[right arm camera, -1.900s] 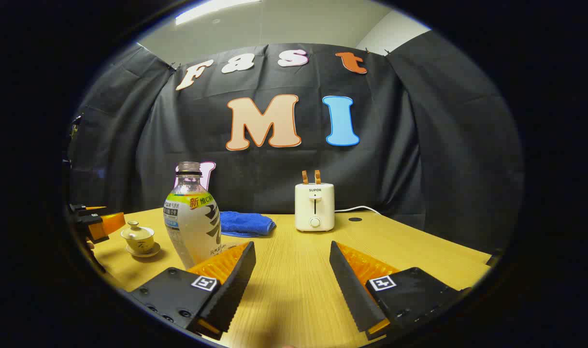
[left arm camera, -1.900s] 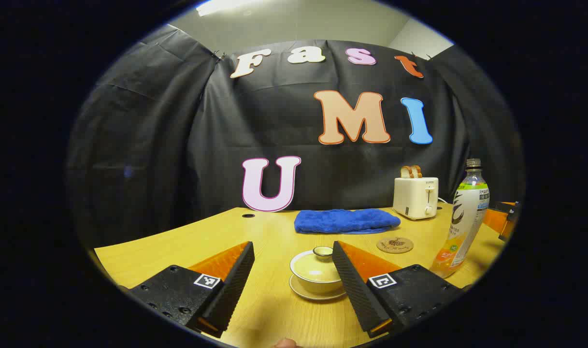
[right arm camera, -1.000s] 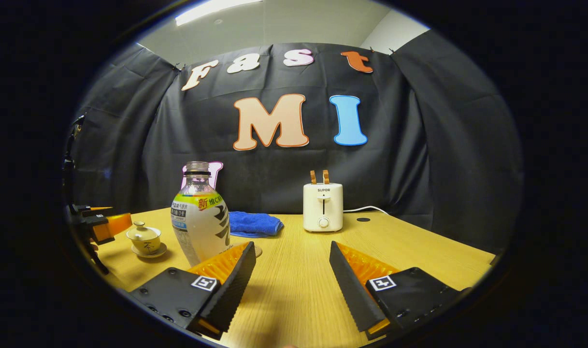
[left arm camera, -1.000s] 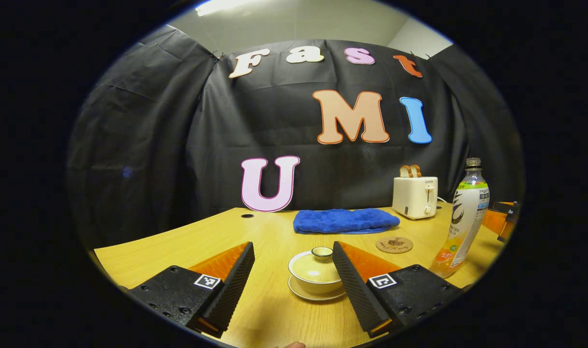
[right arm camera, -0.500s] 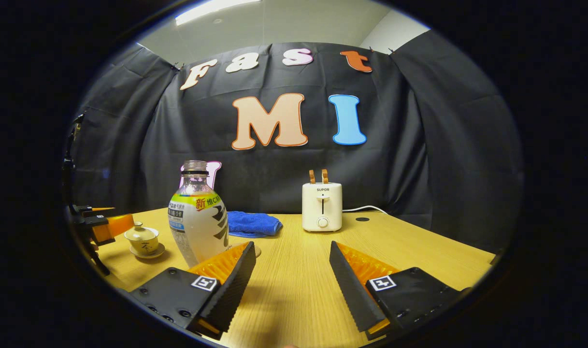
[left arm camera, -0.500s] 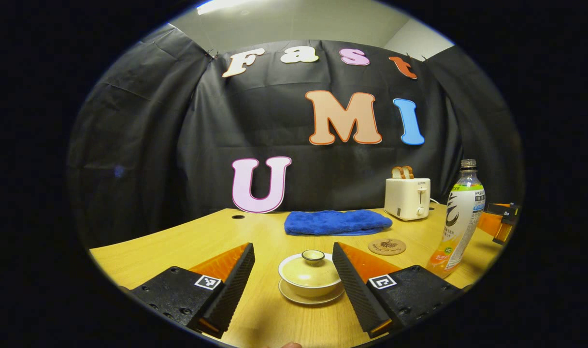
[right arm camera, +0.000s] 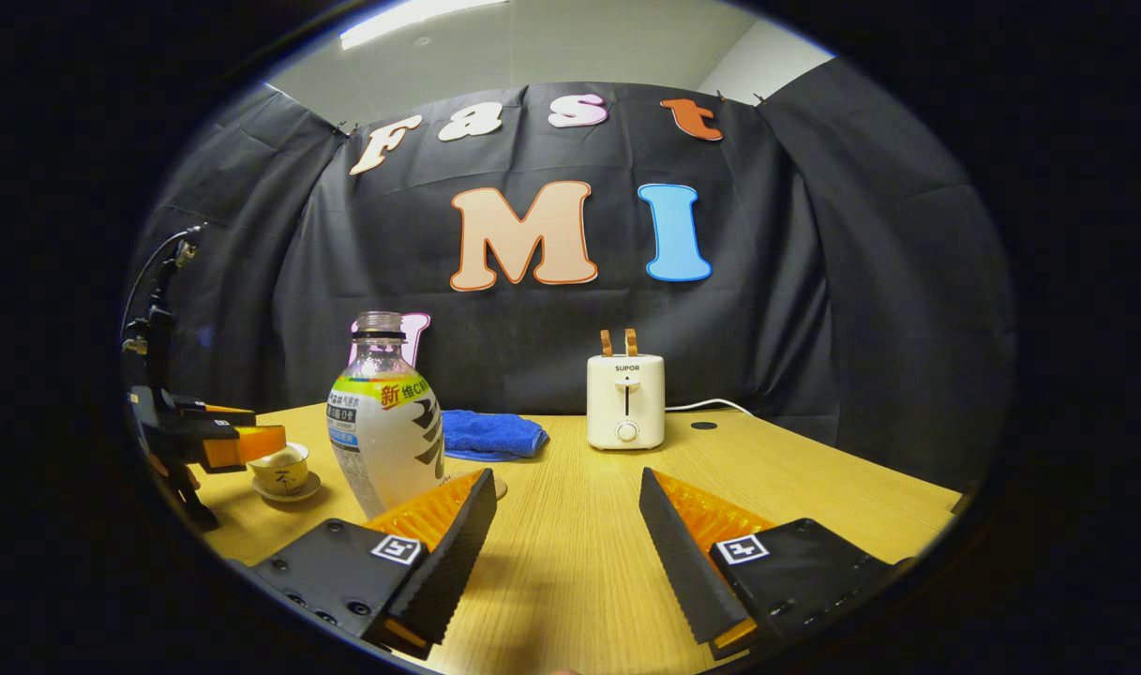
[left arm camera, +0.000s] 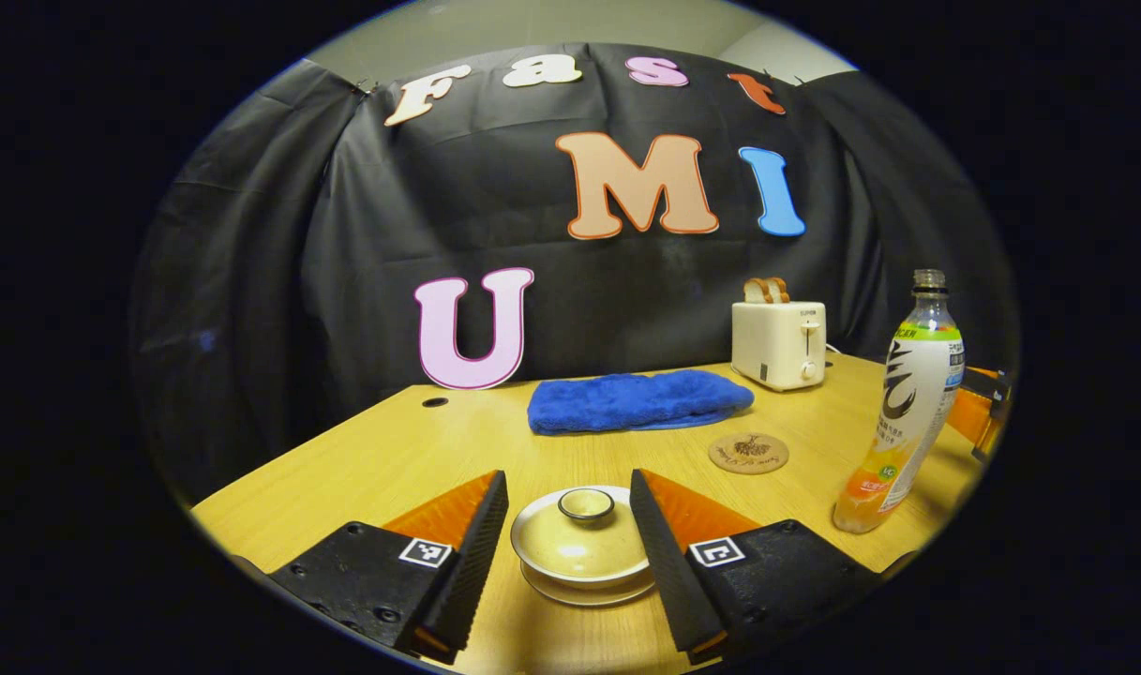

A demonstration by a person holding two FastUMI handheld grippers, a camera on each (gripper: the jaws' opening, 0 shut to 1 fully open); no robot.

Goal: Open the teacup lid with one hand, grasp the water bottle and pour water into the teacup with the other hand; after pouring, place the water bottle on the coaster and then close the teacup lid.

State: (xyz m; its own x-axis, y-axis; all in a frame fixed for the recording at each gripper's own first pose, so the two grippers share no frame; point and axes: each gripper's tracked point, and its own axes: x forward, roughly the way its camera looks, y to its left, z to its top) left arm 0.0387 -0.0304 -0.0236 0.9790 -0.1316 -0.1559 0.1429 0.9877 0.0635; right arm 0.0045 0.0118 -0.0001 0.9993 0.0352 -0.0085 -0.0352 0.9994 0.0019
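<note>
Currently I judge the task barely begun: the lid (left arm camera: 581, 530) sits on the teacup (left arm camera: 584, 562), and the water bottle (right arm camera: 383, 422) stands upright on the table (right arm camera: 579, 525), off the coaster (left arm camera: 748, 453). My left gripper (left arm camera: 566, 539) has its fingers apart, flanking the lid without touching it. My right gripper (right arm camera: 561, 553) is spread wide and empty, with the bottle ahead-left. Versus half a second ago, the left gripper has closed in and tilted downward; the right holds position. Lifting, pouring, placing and closing remain.

Coaster (right arm camera: 498, 487) mostly hidden behind water bottle (right arm camera: 383, 417); labels unreadable.
</note>
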